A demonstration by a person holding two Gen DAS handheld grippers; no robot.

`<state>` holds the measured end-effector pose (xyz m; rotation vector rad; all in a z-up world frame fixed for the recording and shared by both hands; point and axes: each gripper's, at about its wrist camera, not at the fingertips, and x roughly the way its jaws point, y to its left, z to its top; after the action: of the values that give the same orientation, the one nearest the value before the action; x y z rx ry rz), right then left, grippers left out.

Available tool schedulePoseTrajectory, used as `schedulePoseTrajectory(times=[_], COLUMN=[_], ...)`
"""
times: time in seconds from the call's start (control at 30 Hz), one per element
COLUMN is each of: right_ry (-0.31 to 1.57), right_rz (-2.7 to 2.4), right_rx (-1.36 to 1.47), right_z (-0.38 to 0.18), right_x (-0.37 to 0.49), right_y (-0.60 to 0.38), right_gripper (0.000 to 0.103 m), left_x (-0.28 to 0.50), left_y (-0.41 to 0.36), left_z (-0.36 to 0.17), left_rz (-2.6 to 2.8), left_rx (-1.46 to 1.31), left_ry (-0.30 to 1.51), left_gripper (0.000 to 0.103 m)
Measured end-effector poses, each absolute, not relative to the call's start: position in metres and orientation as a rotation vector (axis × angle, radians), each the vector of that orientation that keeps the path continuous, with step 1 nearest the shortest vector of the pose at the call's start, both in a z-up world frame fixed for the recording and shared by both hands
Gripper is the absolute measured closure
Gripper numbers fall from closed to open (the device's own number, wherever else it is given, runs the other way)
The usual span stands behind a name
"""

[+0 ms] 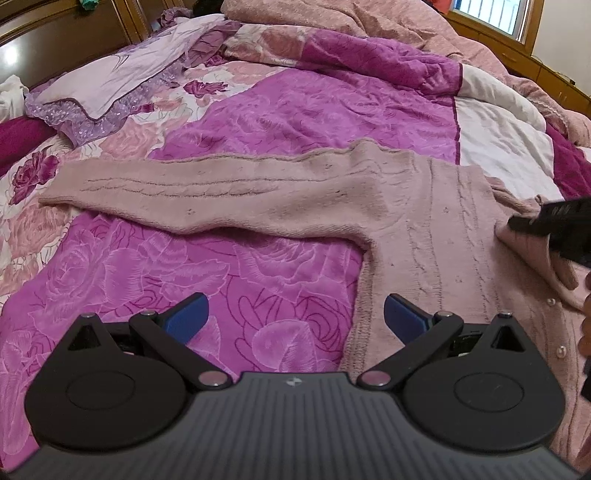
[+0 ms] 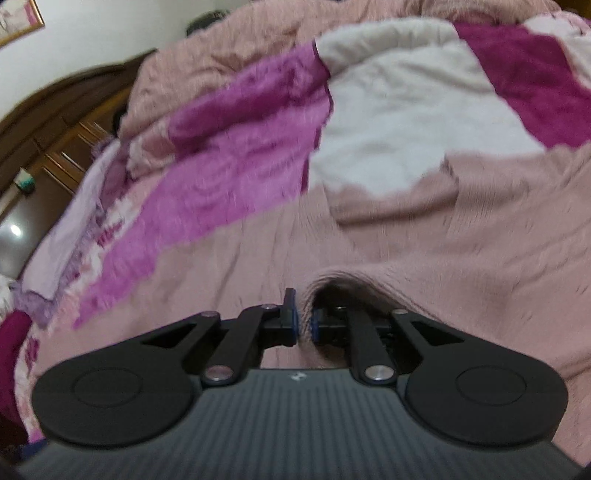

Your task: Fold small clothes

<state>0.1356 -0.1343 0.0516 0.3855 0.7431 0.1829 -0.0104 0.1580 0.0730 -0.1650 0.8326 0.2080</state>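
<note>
My right tongs (image 2: 303, 325) pinch the cardigan (image 1: 436, 236); left tongs (image 1: 295, 317) gape wide. The sleeve (image 1: 192, 188) at ten o'clock may drag, bunching.

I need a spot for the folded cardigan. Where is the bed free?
Free: magenta blanket below the outstretched sleeve, left of the cardigan body. Also above the sleeve, right of the lilac pillow. Crowded: heaped quilt behind.

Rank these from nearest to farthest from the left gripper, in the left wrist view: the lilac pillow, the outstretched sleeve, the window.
1. Outstretched sleeve, straight ahead of the left gripper.
2. Lilac pillow, far left by the headboard.
3. Window, top right, beyond the bed.
</note>
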Motion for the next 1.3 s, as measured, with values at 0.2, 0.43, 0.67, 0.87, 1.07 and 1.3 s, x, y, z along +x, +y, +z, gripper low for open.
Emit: schedulePoseTrajectory(times=[0.2,0.43,0.67,0.87,1.07,1.3], right_ry=[0.808,0.796,0.768,0.720,0.676,0.623], right_rz=[0.180,0.226,0.190,0.038,-0.061,-0.135], right_rx=[0.437,0.479,0.406,0.295,0.272,0.272], right_z=[0.031,0.046,0.061,0.071,0.068,0.057], right_x=[0.131,0.103,0.063,0.048,0.042,0.038], right_y=[-0.129,-0.134,-0.164,-0.204,-0.248,-0.283], right_gripper=[0.063,0.026,0.026,0.026,0.026,0.027], left_x=[-0.008,-0.007,-0.003,0.008,0.029,0.059], left_y=[0.159,0.152,0.131,0.099,0.057,0.018], left_z=[0.068,0.074,0.086,0.097,0.099,0.084], left_rz=[0.205,0.185,0.132,0.049,-0.044,-0.094], left_rx=[-0.178,-0.165,-0.112,-0.044,0.027,0.011], left_ry=[0.847,0.837,0.798,0.750,0.767,0.798], left_gripper=[0.000,0.000,0.000,0.000,0.000,0.000])
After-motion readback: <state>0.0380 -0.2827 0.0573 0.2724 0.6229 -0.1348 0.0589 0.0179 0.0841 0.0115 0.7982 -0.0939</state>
